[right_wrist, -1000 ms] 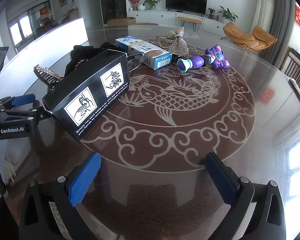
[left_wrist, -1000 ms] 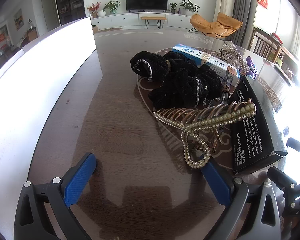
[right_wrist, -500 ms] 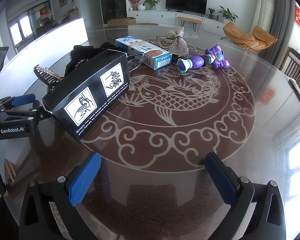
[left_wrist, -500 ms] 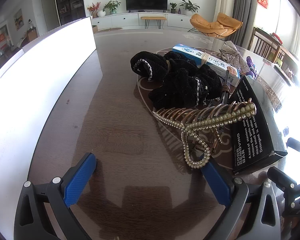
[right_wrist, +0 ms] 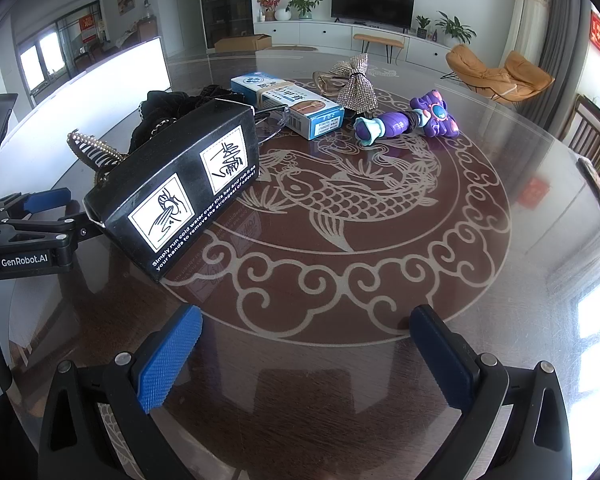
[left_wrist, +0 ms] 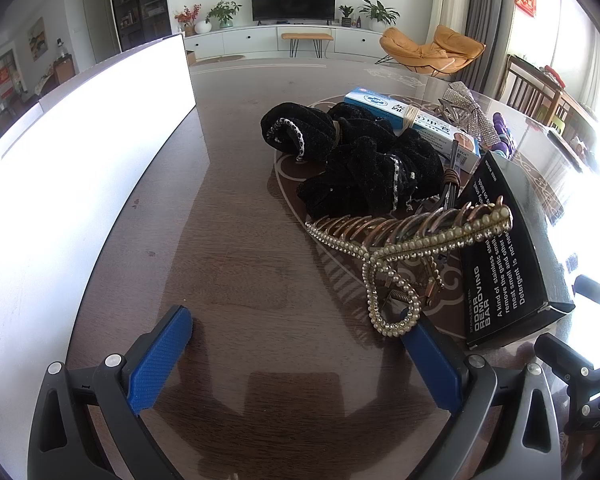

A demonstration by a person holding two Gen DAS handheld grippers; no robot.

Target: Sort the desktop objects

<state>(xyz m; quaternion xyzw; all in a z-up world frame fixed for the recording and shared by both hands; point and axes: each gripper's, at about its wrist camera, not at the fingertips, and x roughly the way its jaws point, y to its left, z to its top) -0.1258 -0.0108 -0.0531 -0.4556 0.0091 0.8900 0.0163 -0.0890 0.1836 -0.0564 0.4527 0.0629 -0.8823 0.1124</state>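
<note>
— How do our jaws stand?
— Left gripper (left_wrist: 296, 360) and right gripper (right_wrist: 306, 354) both gape wide over the counter (right_wrist: 340, 380), gripping nothing.
— The clutter?
— Black box (right_wrist: 172, 188) mid-left, pearl hair claw (left_wrist: 404, 248) right of centre, purple toy (right_wrist: 408, 122) upper right.

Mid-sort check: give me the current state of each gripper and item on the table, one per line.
Left gripper: open, empty.
Right gripper: open, empty.
Black box: closed, tilted, propped on the pile.
Blue box: closed, lying flat.
Pearl hair claw: lying beside the black box.
Black scrunchies: heaped.
Purple toy: lying on its side.
Rhinestone bow: behind the blue box.
</note>
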